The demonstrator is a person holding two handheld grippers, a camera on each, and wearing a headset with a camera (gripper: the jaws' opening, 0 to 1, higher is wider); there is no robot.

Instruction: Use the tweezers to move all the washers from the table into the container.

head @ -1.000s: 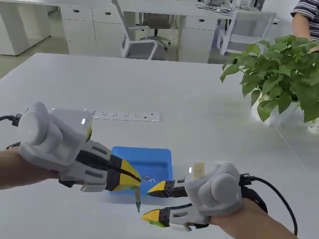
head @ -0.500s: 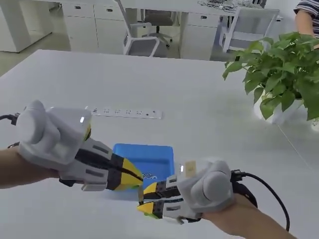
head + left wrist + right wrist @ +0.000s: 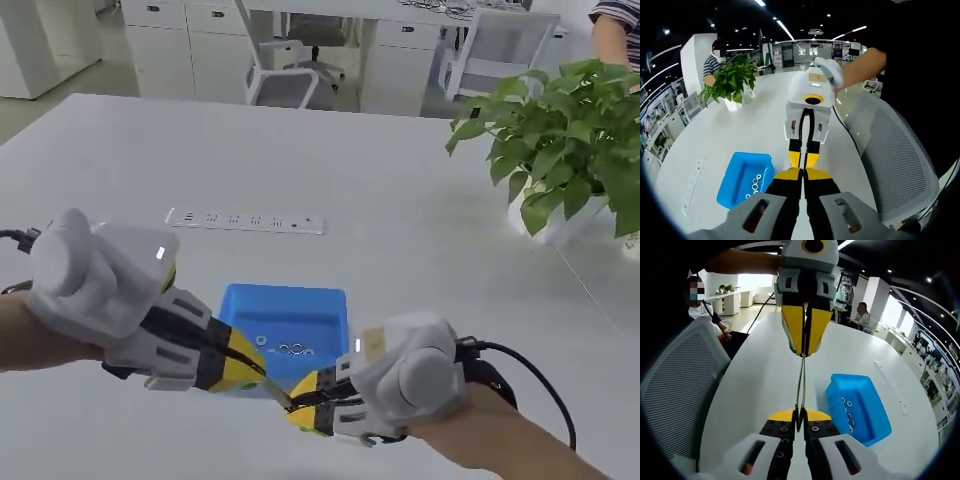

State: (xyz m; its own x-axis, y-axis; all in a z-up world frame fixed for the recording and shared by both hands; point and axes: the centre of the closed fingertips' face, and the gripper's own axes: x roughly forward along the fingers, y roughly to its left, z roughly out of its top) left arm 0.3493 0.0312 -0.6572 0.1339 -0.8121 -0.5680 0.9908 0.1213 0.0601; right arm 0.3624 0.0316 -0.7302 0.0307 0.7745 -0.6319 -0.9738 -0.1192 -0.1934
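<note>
Thin metal tweezers [image 3: 801, 385] span the short gap between my two grippers, which face each other tip to tip just in front of the blue container [image 3: 300, 310]. My left gripper [image 3: 258, 375] is shut on one end of the tweezers [image 3: 279, 393] and my right gripper [image 3: 300, 405] is shut on the other. Several small washers [image 3: 290, 348] lie in a row inside the container. In the right gripper view my own jaws [image 3: 800, 416] pinch the tweezers, which run up to the left gripper [image 3: 802, 347]. I cannot make out any washer on the table.
A white power strip [image 3: 245, 221] lies beyond the container. A potted green plant [image 3: 560, 140] stands at the far right of the table. A grey mesh chair [image 3: 890, 150] sits at the table's near edge. Office chairs and desks stand behind.
My right gripper has moved left to meet the left gripper and has shut on the free end of the tweezers, which earlier hung from the left gripper alone.
</note>
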